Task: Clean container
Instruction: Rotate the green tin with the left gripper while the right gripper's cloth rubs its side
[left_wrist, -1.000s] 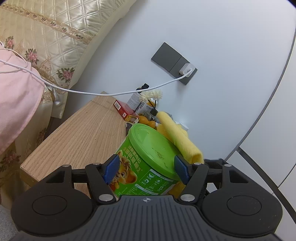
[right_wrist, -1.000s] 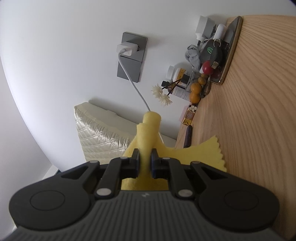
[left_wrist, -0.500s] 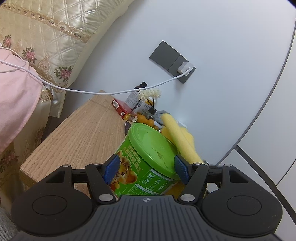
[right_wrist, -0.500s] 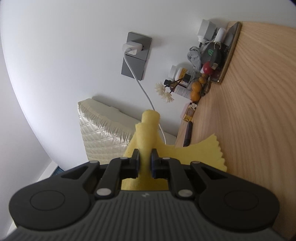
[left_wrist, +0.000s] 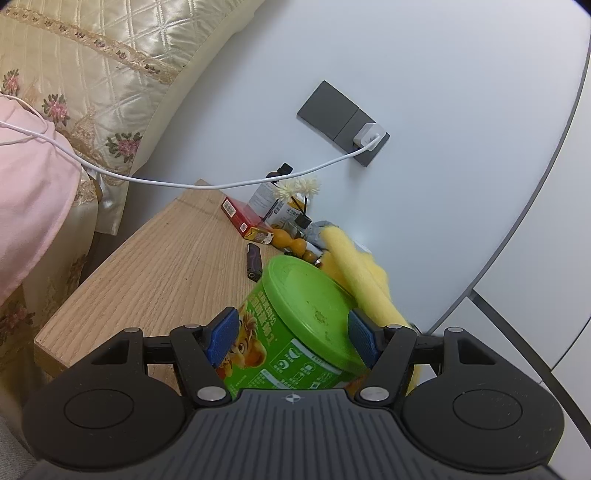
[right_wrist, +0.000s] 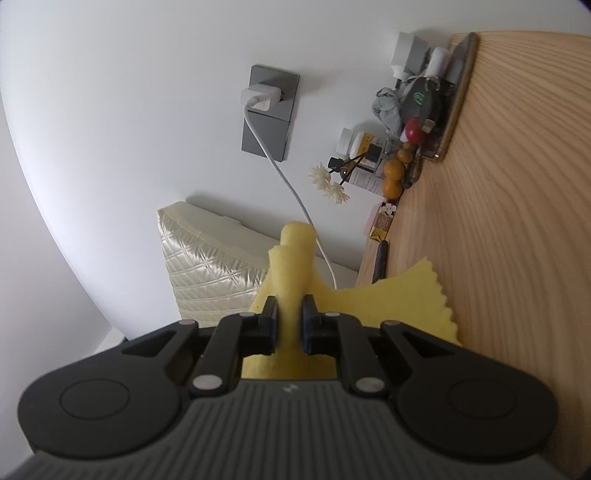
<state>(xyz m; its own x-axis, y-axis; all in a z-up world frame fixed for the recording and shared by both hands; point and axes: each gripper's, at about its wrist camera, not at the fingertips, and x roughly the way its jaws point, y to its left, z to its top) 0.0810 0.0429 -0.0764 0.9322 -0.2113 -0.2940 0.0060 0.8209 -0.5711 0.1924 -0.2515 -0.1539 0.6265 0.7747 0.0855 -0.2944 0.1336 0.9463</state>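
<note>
Wiping step in hand, judged from the setup: left gripper (left_wrist: 293, 338) clamps the green snack tub (left_wrist: 295, 332) at lower centre of the left view, blue pads against its sides, tub tilted so the green lid (left_wrist: 308, 295) faces up-right. Lid shows small brown specks, so cleaning looks unfinished. Right gripper (right_wrist: 290, 321) is pinched tight on a folded yellow cloth (right_wrist: 293, 273), a roll of it sticking up past the fingertips, a zigzag-edged flap spreading right.

In the left view the yellow cloth (left_wrist: 354, 273) lies along the lid's right rim, touching or just beside it; can't tell which. Next move likely calls for dragging the cloth across the lid toward the specks while the left grip holds the tub steady.

Wooden bedside table (left_wrist: 155, 258) sits under the tub. Beyond it, centre frame: black lighter (left_wrist: 253, 262), red box (left_wrist: 240, 218), orange gourd-shaped beads (left_wrist: 286, 240), white bottle (left_wrist: 264, 194), reed diffuser with white flowers (left_wrist: 299, 188). This clutter is near the cloth's far end and could get knocked. White charging cable (left_wrist: 221, 182) hangs across from the grey wall socket (left_wrist: 343, 122), upper centre. Quilted headboard (left_wrist: 92, 62) upper left.
</note>
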